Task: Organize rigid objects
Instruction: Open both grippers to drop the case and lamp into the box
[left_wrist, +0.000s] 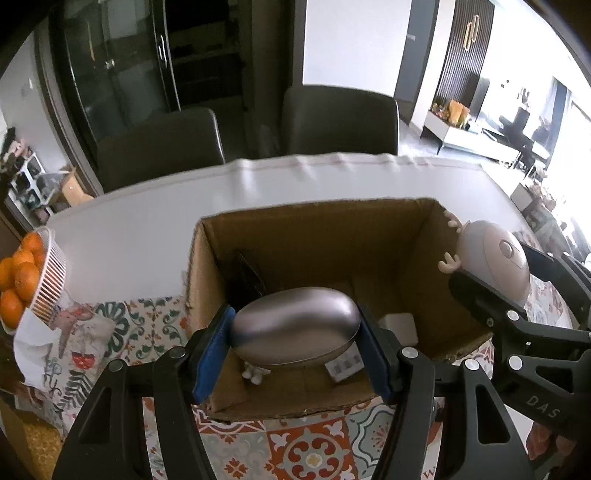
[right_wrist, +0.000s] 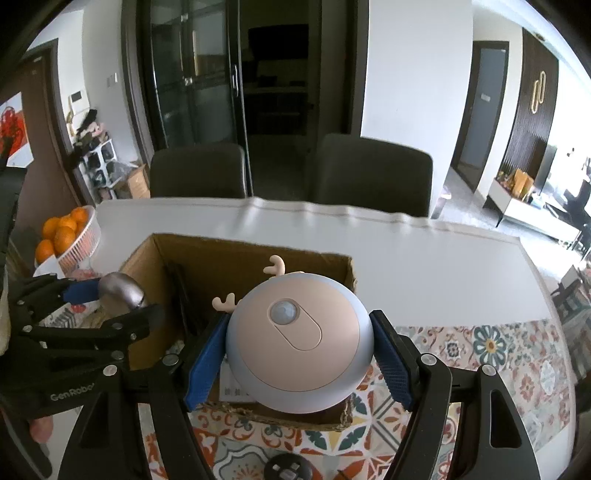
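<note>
a: since the left gripper (left_wrist: 295, 328) is clamped on the silver oval case (left_wrist: 295, 325) by its two narrow ends, where does it hang?

b: over the open cardboard box (left_wrist: 391, 236), low toward its near wall at six o'clock. it looks smooth, hard and probably slippery, so a hold on the ends seems right.

a: and the right gripper (right_wrist: 297, 350)?

b: it squeezes the round antlered night light (right_wrist: 299, 347) across its widest part, above the box's near right corner. the little antlers at eleven o'clock look fragile.

a: anything in the way?

b: a dark flat item and a white block (left_wrist: 400, 326) lie inside the box. the basket of oranges (left_wrist: 50, 284) sits well apart at nine o'clock.
</note>
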